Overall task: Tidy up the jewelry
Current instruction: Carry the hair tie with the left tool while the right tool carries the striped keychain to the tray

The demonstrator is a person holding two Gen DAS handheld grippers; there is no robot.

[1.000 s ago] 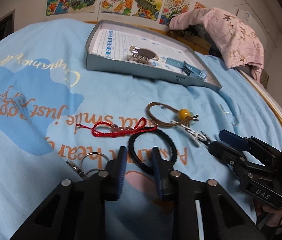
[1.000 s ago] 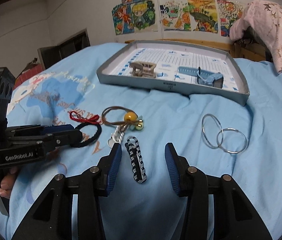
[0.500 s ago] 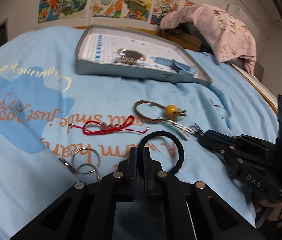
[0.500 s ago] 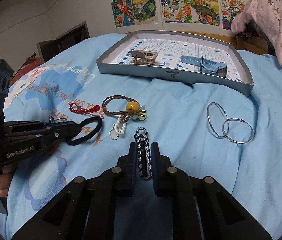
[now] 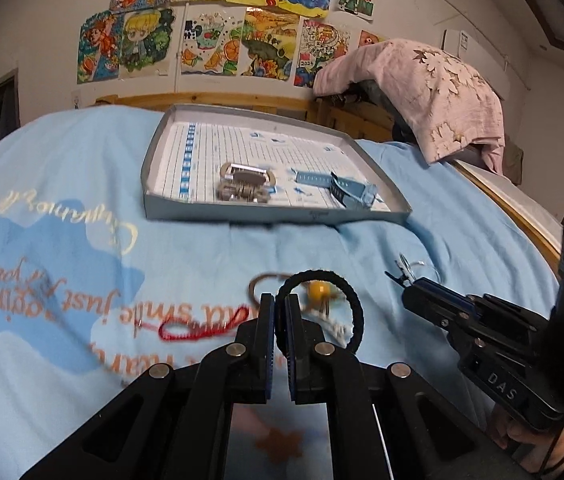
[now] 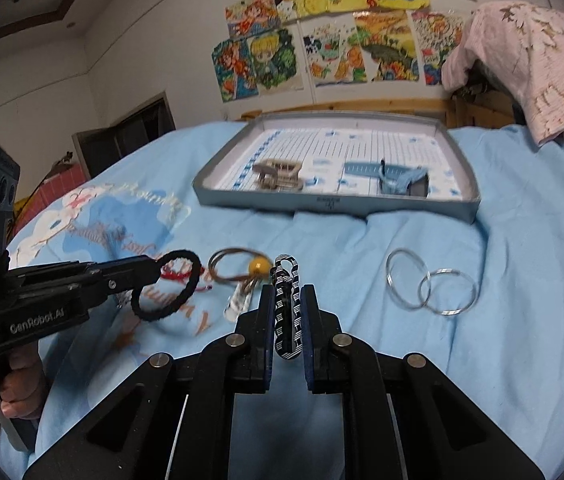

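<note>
Jewelry tray (image 5: 273, 216): on the bedspread — clips inside.
Left gripper (image 5: 279, 324): clamped on black hair tie (image 5: 356, 312).
Right gripper (image 6: 288, 320): just closed — pinching striped clip (image 6: 288, 312).

left gripper (image 5: 279, 320): jaws clamped, tilted down, lifted | right gripper (image 6: 286, 312): jaws clamped, tilted down, low

On the bedspread (image 6: 522, 240), toward the far side: tray (image 6: 338, 202), holding a hair claw (image 6: 279, 174) at left and a watch strap (image 6: 392, 178) at right. Nearer, in the right wrist view, left to right: hair tie (image 6: 167, 286), cord (image 6: 179, 276) partly behind it, bead loop (image 6: 241, 268), patterned clip (image 6: 288, 306), two rings (image 6: 430, 286) overlapping. Beyond the tray, a headboard (image 6: 362, 106); cloth (image 6: 530, 60) draped at far right.
</note>
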